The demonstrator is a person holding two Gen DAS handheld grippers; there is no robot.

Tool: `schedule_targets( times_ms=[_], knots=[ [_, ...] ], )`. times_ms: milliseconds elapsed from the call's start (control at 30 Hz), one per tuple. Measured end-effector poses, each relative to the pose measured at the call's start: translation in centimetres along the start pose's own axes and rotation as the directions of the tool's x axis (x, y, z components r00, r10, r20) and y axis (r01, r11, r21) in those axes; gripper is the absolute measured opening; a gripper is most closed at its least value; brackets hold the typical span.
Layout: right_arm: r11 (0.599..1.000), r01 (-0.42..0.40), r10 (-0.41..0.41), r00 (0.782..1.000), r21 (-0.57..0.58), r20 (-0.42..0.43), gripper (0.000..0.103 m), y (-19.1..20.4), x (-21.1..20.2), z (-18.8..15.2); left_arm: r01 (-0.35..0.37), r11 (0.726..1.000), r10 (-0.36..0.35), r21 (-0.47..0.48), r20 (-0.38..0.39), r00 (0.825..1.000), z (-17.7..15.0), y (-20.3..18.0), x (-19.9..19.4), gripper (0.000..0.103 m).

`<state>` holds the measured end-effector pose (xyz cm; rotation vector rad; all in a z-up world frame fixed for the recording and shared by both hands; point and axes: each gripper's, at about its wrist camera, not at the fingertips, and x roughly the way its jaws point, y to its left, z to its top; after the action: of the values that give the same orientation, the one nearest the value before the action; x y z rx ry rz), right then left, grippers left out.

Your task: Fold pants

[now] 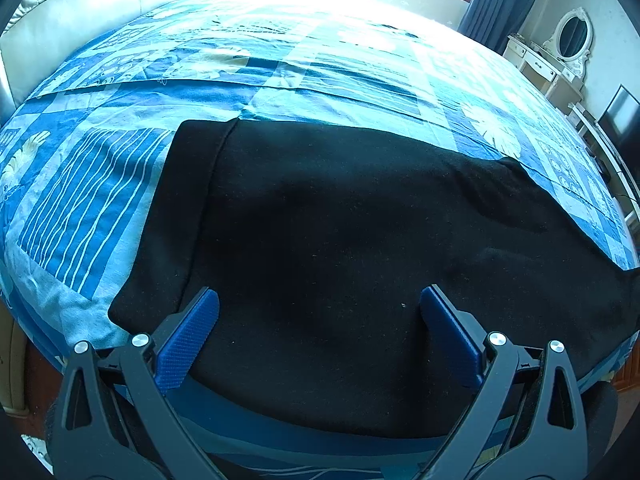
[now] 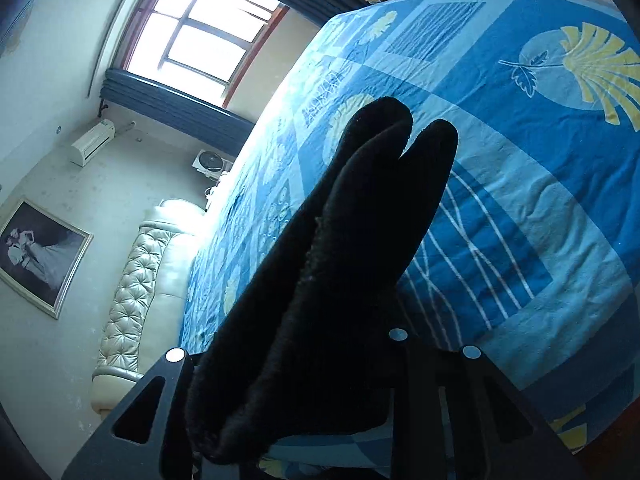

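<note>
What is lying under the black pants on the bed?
Under the pants lies the blue patterned bedspread, showing all around them. The part directly beneath is covered, so anything there cannot be seen.

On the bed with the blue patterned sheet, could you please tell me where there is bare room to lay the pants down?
Bare blue patterned sheet runs from the black fabric pants to the cream padded headboard, plus a striped patch left of them. The near edge is crowded: pants lie under the open left gripper, and the right gripper clamps a bunch.
</note>
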<state>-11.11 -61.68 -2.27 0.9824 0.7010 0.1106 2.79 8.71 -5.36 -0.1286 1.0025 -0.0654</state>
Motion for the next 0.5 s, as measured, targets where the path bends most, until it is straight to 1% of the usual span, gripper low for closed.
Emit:
schedule_targets(
  times_ms=[133, 267, 367, 500],
  knots=[
    [0.994, -0.055, 0.055, 0.998, -0.090, -0.006, 0.027, 6.3, 1.1, -0.9, -0.013, 1.000, 0.013, 0.018, -0.003, 1.000, 0.0, -0.3, 0.1, 0.101],
    [0.980, -0.103, 0.096, 0.994, -0.171, -0.045, 0.027, 12.2, 3.6, -2.5, -0.018, 1.000, 0.018, 0.006, -0.013, 1.000, 0.1, -0.5, 0.0, 0.101],
    [0.963, -0.109, 0.087, 0.991, -0.247, -0.097, 0.027, 16.2, 6.8, -4.5, -0.010, 1.000, 0.010, 0.006, -0.018, 1.000, 0.1, -0.5, -0.1, 0.101],
    [0.947, -0.100, 0.045, 0.982, -0.306, -0.181, 0.027, 18.5, 11.3, -8.1, -0.011, 1.000, 0.012, 0.020, -0.025, 1.000, -0.1, -0.9, -0.2, 0.101]
  ],
)
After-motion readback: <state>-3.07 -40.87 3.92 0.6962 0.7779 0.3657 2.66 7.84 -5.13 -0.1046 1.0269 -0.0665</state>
